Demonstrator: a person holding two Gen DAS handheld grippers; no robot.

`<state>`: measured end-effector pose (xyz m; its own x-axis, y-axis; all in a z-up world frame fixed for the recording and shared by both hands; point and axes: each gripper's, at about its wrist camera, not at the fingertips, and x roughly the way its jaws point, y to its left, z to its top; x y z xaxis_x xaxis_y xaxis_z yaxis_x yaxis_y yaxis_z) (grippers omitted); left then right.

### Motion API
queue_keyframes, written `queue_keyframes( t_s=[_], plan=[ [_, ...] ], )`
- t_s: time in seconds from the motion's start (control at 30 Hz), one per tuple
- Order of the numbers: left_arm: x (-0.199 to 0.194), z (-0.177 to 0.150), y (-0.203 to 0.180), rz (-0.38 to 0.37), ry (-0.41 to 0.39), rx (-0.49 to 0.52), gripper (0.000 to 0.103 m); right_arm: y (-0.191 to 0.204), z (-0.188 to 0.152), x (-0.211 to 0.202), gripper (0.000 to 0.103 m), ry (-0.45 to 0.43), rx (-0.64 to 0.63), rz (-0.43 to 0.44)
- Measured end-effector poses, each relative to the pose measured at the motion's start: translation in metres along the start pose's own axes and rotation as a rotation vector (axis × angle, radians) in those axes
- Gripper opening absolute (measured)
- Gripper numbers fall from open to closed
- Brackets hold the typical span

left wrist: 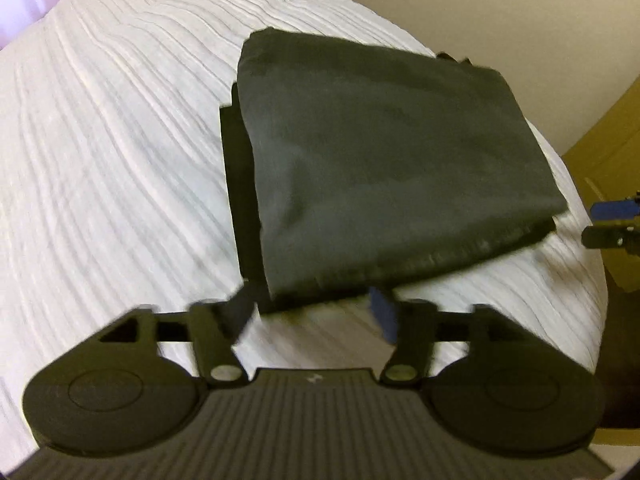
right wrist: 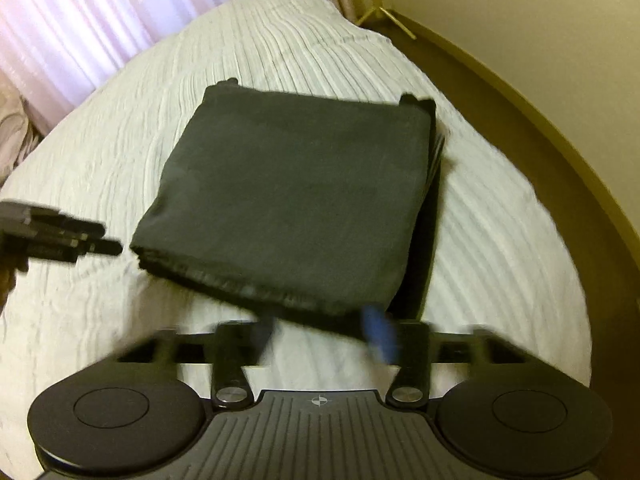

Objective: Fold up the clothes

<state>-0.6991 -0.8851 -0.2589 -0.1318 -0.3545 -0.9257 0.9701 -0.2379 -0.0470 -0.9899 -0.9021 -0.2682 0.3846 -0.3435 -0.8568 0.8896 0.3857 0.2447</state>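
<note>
A dark grey garment (left wrist: 384, 168) lies folded into a thick rectangle on the white ribbed bedspread (left wrist: 112, 168). My left gripper (left wrist: 316, 316) stands open just short of its near hem, nothing between the fingers. In the right wrist view the same folded garment (right wrist: 296, 200) sits ahead, and my right gripper (right wrist: 324, 334) is open at its near edge, empty. The left gripper's fingers (right wrist: 80, 240) show at the left of that view, beside the garment's near left corner. The right gripper's blue-padded tips (left wrist: 612, 220) appear at the right edge of the left wrist view.
The bedspread (right wrist: 480, 240) falls away at the right to a brown floor (right wrist: 540, 140) and cream wall. Pale pink curtains (right wrist: 80, 20) hang behind the bed. Bare bedspread lies left of the garment.
</note>
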Motion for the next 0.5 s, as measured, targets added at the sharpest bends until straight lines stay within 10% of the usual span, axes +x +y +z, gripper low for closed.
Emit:
queue_keyframes(
  t_s=[0.13, 0.23, 0.5],
  plan=[
    [-0.024, -0.029, -0.019, 0.025, -0.001, -0.002, 0.095, 0.022, -0.022, -0.015, 0.075, 0.002, 0.047, -0.033],
    [-0.048, -0.050, -0.026, 0.003, -0.029, -0.035, 0.102, 0.037, -0.038, -0.033, 0.103, -0.026, 0.083, -0.077],
    [-0.115, -0.110, -0.031, -0.027, -0.157, -0.081, 0.102, 0.089, -0.087, -0.099, 0.103, -0.159, 0.210, -0.181]
  ],
)
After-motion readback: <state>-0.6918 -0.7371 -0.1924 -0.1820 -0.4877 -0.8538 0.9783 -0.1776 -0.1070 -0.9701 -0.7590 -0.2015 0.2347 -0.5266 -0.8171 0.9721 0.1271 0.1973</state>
